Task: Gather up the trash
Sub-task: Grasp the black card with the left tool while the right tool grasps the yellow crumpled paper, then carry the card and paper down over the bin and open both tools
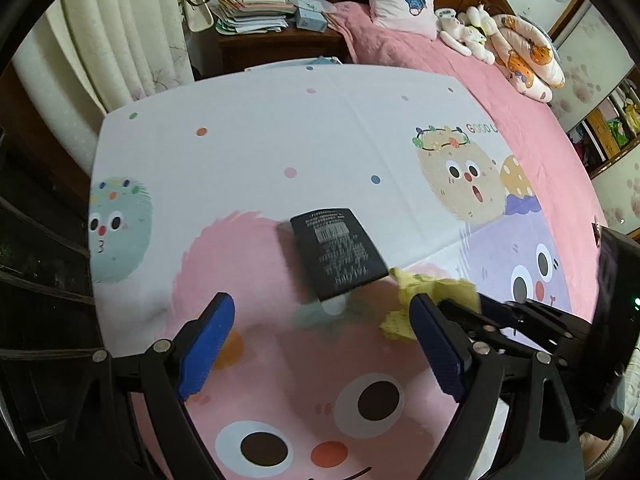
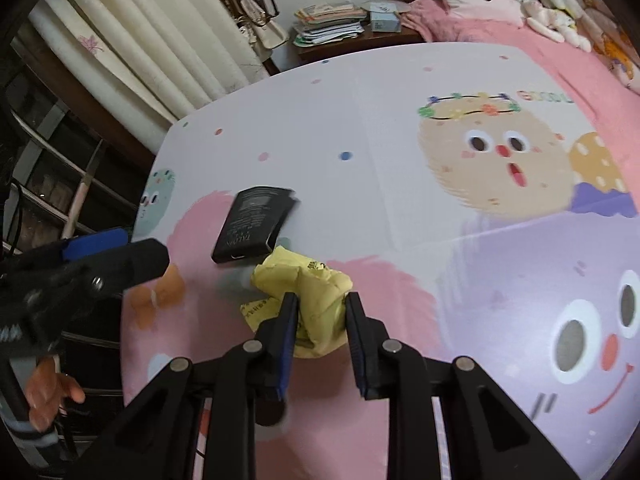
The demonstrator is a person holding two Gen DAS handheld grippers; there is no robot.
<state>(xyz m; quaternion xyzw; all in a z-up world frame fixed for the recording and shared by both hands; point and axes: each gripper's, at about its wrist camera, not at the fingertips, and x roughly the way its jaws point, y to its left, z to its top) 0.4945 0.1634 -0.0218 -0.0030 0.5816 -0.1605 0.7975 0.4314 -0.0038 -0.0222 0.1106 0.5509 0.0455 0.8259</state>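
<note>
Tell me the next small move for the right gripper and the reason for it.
Probably finish closing, then lift. The right gripper already straddles the crumpled yellow wrapper, its jaws close against both sides, so it looks nearly gripped. The black packet lies just beyond, touching the wrapper, so lift straight up to avoid dragging it.

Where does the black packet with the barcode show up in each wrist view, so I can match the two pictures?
Left wrist view: black packet lies just above centre, ahead of the open left claw, its lower right corner by the yellow wrapper.
Right wrist view: black packet lies left of centre, above the yellow wrapper that the right claw closes on.
Shared landmark: the beige surprised cartoon face on the tablecloth.
</note>
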